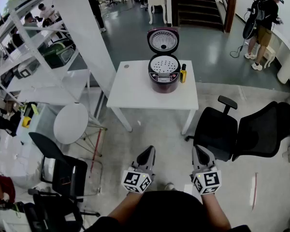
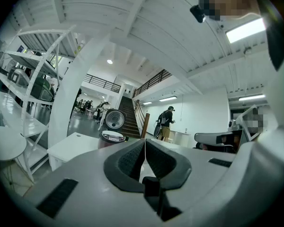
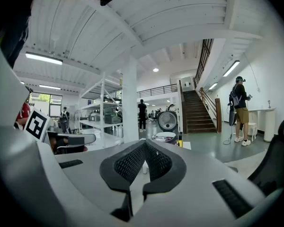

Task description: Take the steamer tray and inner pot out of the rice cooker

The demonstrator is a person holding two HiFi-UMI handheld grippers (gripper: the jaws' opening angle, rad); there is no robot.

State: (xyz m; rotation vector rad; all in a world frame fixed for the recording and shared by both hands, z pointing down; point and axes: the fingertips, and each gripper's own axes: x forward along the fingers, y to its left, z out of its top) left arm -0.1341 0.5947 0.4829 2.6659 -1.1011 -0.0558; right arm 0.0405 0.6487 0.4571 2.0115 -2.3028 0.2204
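The white rectangular bench [image 1: 135, 93] stands well ahead of me, carrying the dark red rice cooker [image 1: 164, 82] with its lid [image 1: 163, 40] up and the white perforated steamer tray [image 1: 164, 65] seated inside. My left tool [image 1: 149, 152] and right tool [image 1: 200, 152] are both clenched on nothing

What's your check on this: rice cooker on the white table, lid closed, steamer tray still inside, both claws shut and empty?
The lid is wrong: head view shows it open, upright, on the rice cooker on the white table. Rest holds: steamer tray inside; left claw, right claw shut, empty.
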